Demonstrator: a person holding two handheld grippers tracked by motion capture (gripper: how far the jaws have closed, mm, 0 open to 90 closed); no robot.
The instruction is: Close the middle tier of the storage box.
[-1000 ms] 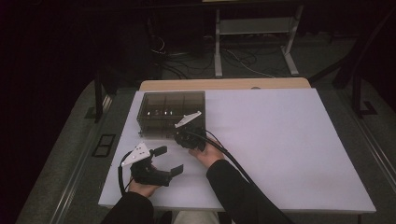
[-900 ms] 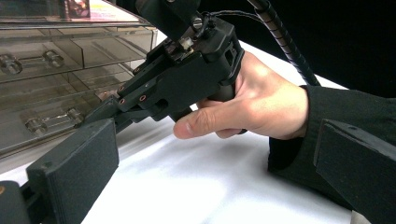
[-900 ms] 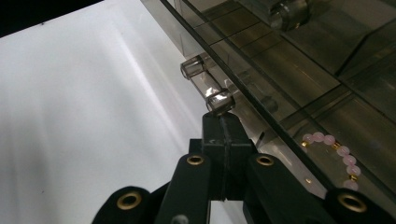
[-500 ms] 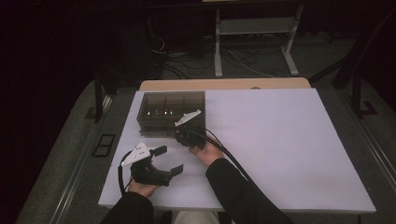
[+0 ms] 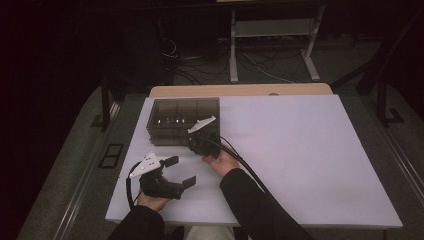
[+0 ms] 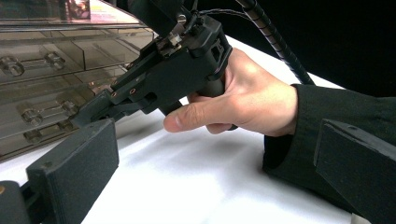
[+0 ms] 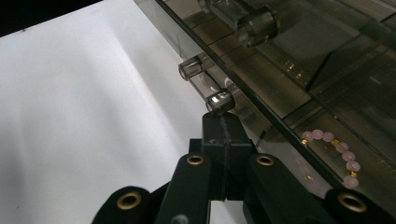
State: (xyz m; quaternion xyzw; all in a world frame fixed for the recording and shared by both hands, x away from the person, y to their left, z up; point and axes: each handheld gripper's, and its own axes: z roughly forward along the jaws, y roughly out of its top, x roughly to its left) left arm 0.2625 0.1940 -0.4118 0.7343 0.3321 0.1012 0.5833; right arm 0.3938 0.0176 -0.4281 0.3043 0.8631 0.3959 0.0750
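Observation:
A smoky clear drawer box (image 5: 182, 117) stands at the table's far left. My right gripper (image 5: 193, 141) is level at the box's front, its jaws pressed together. In the right gripper view, the right gripper (image 7: 224, 125) has its tips just under a clear drawer handle (image 7: 219, 100), touching or nearly touching it. A pink bead bracelet (image 7: 334, 154) lies inside a drawer behind the front panel. My left gripper (image 5: 181, 171) rests near the front left edge, open, with nothing between its fingers. In the left gripper view, the left gripper (image 6: 219, 140) faces the right gripper (image 6: 86, 116) and the hand (image 6: 243, 102) holding it.
The white table top (image 5: 300, 160) stretches wide to the right of the box. A cable (image 5: 240, 160) trails from the right gripper along the forearm. Dark floor, cables and a metal stand's legs (image 5: 270, 45) lie beyond the far edge.

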